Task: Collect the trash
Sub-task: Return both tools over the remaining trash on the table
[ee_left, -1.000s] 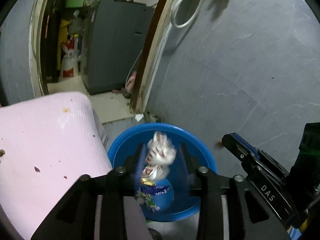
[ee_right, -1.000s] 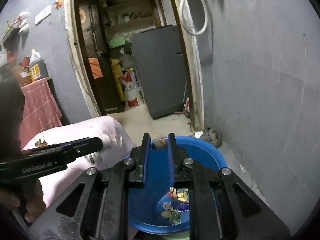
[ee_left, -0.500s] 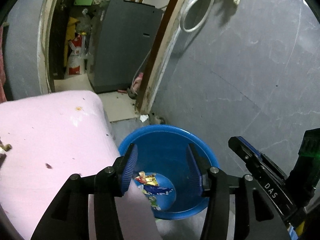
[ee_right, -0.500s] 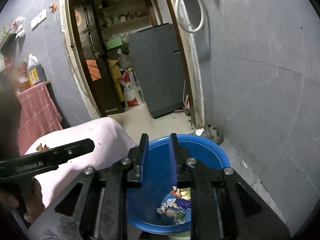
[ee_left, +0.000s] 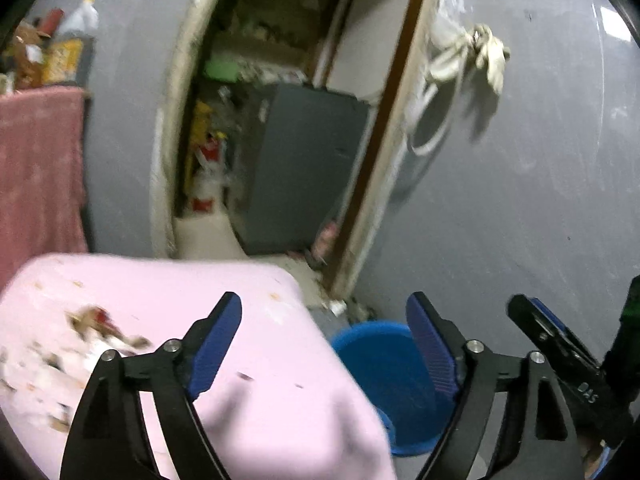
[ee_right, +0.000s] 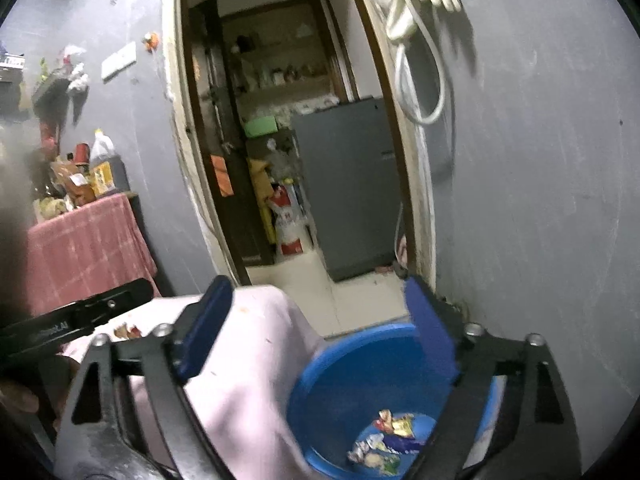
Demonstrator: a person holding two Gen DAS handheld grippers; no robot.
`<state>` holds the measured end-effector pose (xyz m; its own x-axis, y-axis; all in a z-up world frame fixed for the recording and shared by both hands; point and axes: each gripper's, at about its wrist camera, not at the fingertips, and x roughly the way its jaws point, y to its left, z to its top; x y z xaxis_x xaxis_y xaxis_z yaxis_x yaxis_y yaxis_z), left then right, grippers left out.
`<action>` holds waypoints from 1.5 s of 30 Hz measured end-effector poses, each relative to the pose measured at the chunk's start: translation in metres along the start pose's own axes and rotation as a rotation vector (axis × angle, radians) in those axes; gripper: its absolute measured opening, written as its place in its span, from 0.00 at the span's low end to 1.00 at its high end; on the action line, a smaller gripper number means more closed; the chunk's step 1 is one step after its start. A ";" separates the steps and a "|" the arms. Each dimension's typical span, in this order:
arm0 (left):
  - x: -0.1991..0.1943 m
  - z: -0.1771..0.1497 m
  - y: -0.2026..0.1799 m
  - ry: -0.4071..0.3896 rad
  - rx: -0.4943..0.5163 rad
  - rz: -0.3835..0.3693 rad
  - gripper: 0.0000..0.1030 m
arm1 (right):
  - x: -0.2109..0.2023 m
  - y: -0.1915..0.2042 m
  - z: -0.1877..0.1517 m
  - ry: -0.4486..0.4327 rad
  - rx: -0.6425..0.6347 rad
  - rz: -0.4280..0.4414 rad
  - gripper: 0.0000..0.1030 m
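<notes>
A blue bucket (ee_left: 384,364) stands on the floor beside a table under a pink cloth (ee_left: 256,376). In the right wrist view the bucket (ee_right: 352,360) holds several crumpled wrappers (ee_right: 390,436) at its bottom. Scraps of trash (ee_left: 100,328) lie on the cloth at the left. My left gripper (ee_left: 324,320) is open and empty, above the cloth's corner and the bucket's rim. My right gripper (ee_right: 316,304) is open and empty above the bucket. The right gripper shows at the left wrist view's right edge (ee_left: 556,344); the left gripper shows at the right wrist view's left edge (ee_right: 84,316).
A grey wall (ee_left: 520,200) runs close on the right. A doorway (ee_right: 288,160) ahead opens to a room with a grey fridge (ee_right: 348,184). A shelf under a red cloth (ee_right: 80,248) with bottles stands at the left. A hose and glove (ee_right: 424,12) hang on the wall.
My left gripper let a crumpled wrapper fall into the bucket, opened wide, and swung up and left over the cloth. My right gripper went from nearly shut to wide open.
</notes>
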<state>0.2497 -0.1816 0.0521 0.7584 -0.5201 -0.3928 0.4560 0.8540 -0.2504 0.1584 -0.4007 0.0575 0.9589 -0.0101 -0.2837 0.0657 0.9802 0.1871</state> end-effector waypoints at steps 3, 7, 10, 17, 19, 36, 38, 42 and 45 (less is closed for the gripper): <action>-0.022 0.007 0.012 -0.052 0.015 0.032 0.79 | -0.005 0.019 0.007 -0.036 -0.014 0.025 0.99; -0.054 0.010 0.027 -0.131 0.042 0.087 0.97 | -0.013 0.044 0.012 -0.083 -0.032 0.069 1.00; -0.076 0.009 0.037 -0.180 0.056 0.115 0.97 | -0.018 0.062 0.014 -0.114 -0.045 0.105 1.00; -0.117 0.002 0.057 -0.247 0.074 0.199 0.97 | -0.023 0.112 0.015 -0.176 -0.089 0.202 1.00; -0.129 -0.001 0.067 -0.265 0.066 0.226 0.97 | -0.023 0.127 0.014 -0.187 -0.106 0.228 1.00; -0.150 -0.022 0.152 -0.268 -0.017 0.372 0.98 | 0.036 0.204 -0.018 -0.081 -0.174 0.378 1.00; -0.142 -0.026 0.160 -0.243 -0.032 0.374 0.98 | 0.046 0.206 -0.022 -0.057 -0.182 0.378 1.00; -0.123 -0.032 0.176 -0.177 -0.060 0.372 0.98 | 0.070 0.204 -0.033 0.012 -0.184 0.370 1.00; -0.105 -0.036 0.186 -0.114 -0.081 0.367 0.98 | 0.089 0.201 -0.041 0.081 -0.188 0.353 0.99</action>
<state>0.2385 0.0313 0.0148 0.9131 -0.1714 -0.3700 0.1096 0.9771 -0.1822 0.2455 -0.1968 0.0310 0.8883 0.3413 -0.3074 -0.3221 0.9400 0.1128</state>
